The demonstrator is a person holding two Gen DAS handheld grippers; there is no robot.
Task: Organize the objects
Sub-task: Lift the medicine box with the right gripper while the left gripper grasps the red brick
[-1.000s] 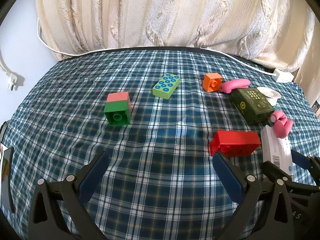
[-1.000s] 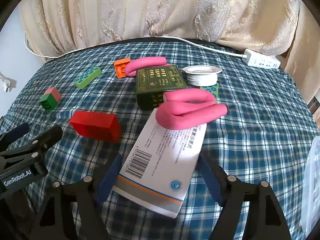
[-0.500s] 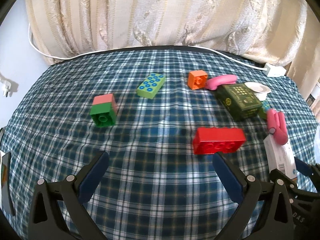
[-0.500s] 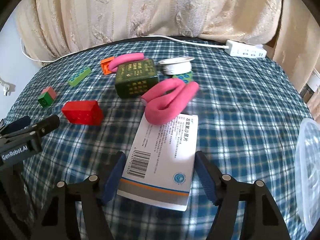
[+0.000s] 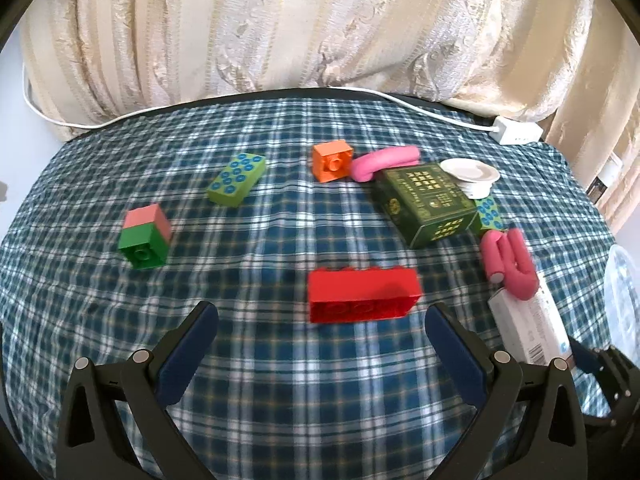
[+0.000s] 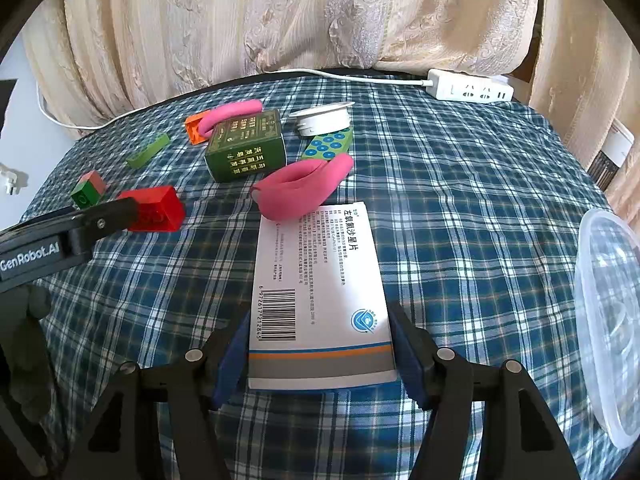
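My right gripper (image 6: pixel 320 344) was closing on the white medicine box (image 6: pixel 320 292), whose near end lay between the blue pads on the checked tablecloth (image 6: pixel 460 208); the pads stood right at its long edges, though I could not tell whether they pressed it yet. A bent pink foam tube (image 6: pixel 302 190) rested against the box's far end, and beyond it stood a dark green carton (image 6: pixel 248 150), a white lid (image 6: pixel 324 120) and a flat green studded brick (image 6: pixel 330 144). A second pink tube (image 6: pixel 230 116) and an orange brick (image 6: pixel 194 128) lay behind the carton, at the far left. A clear plastic container (image 6: pixel 608 300) sat at the right edge of the table, well apart from the box. My left gripper (image 5: pixel 320 338) hung with its jaws wide apart and nothing between them, just near of a long red brick (image 5: pixel 362 294). Farther left on the cloth lay a pink-and-green stacked brick (image 5: pixel 144 236) and a light green brick with blue studs (image 5: pixel 237 179). A white power strip (image 6: pixel 470 90) and its cable ran along the far edge, in front of a cream curtain (image 6: pixel 300 12).
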